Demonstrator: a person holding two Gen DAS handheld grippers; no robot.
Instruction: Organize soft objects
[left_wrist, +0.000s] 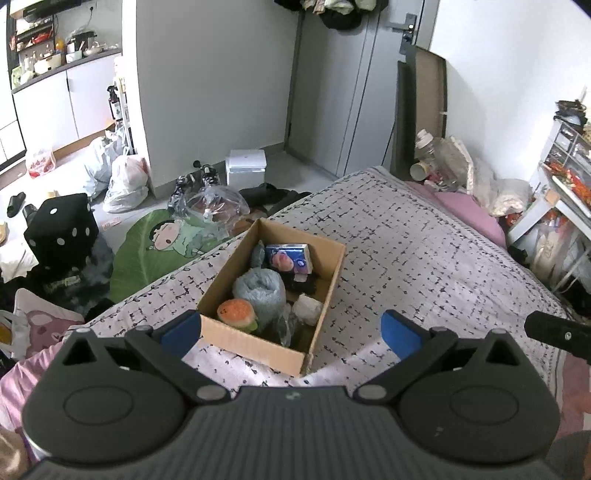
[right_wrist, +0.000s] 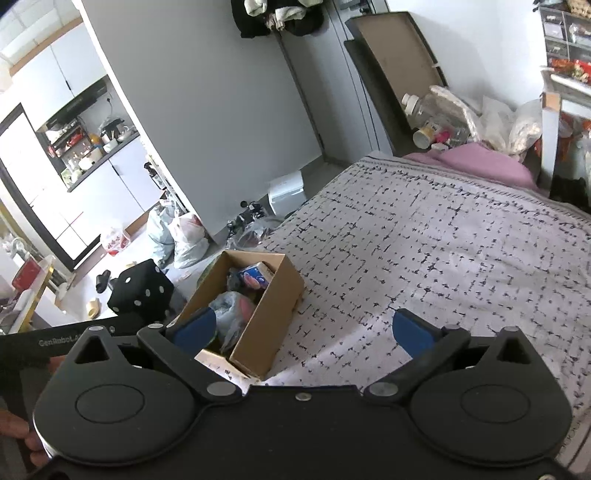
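Left wrist view looks down on the cardboard box (left_wrist: 271, 295) sitting on the bed (left_wrist: 424, 258), close to the bed's edge, and the left claw (left_wrist: 291, 334) hangs just above its near wall, blue fingers (left_wrist: 397, 332) spread wide with nothing between them. Inside the box it's a soft jumble: a rolled blue-grey towel (left_wrist: 260, 290) in the middle, an orange-and-green plush toy (left_wrist: 236, 312) tucked against the near left corner and touching the towel, a tissue pack (left_wrist: 290, 258) propped toward the far end, something white and crumpled (left_wrist: 306, 308) by the right wall, and dark fabric between them that is hard to make out. Over in the right wrist view, the right claw (right_wrist: 303, 332) is off to the box's right, over the patterned bedspread, its jaws also wide apart and holding nothing; its left finger overlaps the box's near corner in the picture. Down on the floor past the bed sits a black dice-shaped cushion (left_wrist: 61, 227), with a green leaf-shaped cushion (left_wrist: 155, 247) beside it.
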